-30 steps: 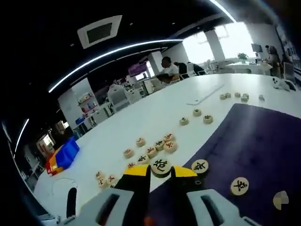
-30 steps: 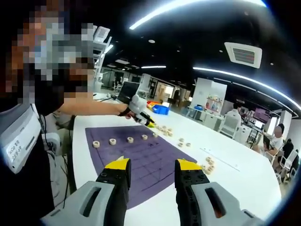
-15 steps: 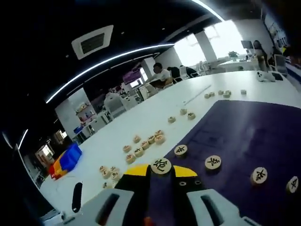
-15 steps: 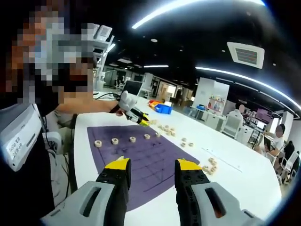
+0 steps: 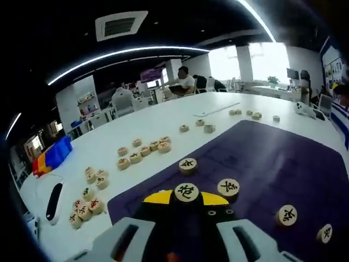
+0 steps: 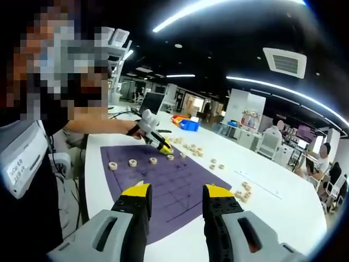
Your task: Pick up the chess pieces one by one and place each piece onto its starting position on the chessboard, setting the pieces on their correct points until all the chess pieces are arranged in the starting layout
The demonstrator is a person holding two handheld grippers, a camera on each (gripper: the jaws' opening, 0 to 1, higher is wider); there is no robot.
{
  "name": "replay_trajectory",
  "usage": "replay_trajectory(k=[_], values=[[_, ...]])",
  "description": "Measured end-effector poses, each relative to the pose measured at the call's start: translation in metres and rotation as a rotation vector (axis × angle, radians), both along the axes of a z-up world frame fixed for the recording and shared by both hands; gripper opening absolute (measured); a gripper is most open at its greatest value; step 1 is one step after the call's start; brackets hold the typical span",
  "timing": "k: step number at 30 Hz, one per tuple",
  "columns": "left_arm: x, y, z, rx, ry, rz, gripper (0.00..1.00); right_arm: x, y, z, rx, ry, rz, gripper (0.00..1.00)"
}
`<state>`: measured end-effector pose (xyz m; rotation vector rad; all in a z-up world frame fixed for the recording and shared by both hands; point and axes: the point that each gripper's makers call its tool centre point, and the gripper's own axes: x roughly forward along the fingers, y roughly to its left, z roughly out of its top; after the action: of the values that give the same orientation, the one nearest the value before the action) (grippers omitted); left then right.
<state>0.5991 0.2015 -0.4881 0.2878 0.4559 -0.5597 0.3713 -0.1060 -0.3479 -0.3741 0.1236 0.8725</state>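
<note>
Evidently light, hard and smooth, the round piece (image 5: 186, 192) pinched edge-on between the left gripper (image 5: 186, 200)'s nearly closed jaws at lower centre hangs over the purple board (image 5: 256, 158), where four pieces already lie, while the right gripper (image 6: 173, 192) stands parted and empty.

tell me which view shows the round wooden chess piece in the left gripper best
The left gripper view: the round pale wooden chess piece sits close up between the left gripper's yellow tips, its black character legible. In the right gripper view, that gripper is small and distant over the purple chessboard mat; the piece cannot be made out.
</note>
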Motion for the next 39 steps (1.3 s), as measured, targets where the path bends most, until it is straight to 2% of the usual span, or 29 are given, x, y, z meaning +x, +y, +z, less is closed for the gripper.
replay_trajectory(k=[5,12,16,19,24,28,32,36,39], values=[[-0.001,-0.002,-0.005,-0.007,0.012,0.005,0.20,-0.003,0.003,-0.005,0.000,0.004,0.004,0.38],[0.002,-0.003,-0.006,-0.068,0.032,0.017,0.20,-0.005,0.005,-0.007,-0.001,0.002,0.002,0.38],[-0.001,-0.007,-0.008,-0.126,0.064,0.021,0.20,-0.006,0.005,-0.008,-0.002,0.003,0.002,0.38],[0.000,-0.006,-0.008,-0.132,0.063,0.020,0.20,-0.005,0.006,-0.009,-0.001,0.006,0.003,0.38],[-0.002,-0.005,-0.007,-0.148,0.074,0.008,0.29,-0.005,0.006,-0.010,0.000,0.007,0.002,0.38],[-0.006,-0.002,0.006,-0.152,0.026,-0.001,0.31,-0.005,0.005,-0.008,0.004,0.003,-0.004,0.38],[-0.012,0.004,0.029,-0.183,-0.017,0.006,0.32,-0.005,0.006,-0.010,-0.002,0.006,-0.001,0.38],[-0.034,0.008,0.053,-0.163,-0.053,-0.032,0.35,-0.004,0.006,-0.009,-0.001,0.005,-0.001,0.38],[-0.053,0.011,0.068,-0.196,-0.066,-0.059,0.35,-0.004,0.007,-0.010,-0.004,0.007,-0.001,0.38]])
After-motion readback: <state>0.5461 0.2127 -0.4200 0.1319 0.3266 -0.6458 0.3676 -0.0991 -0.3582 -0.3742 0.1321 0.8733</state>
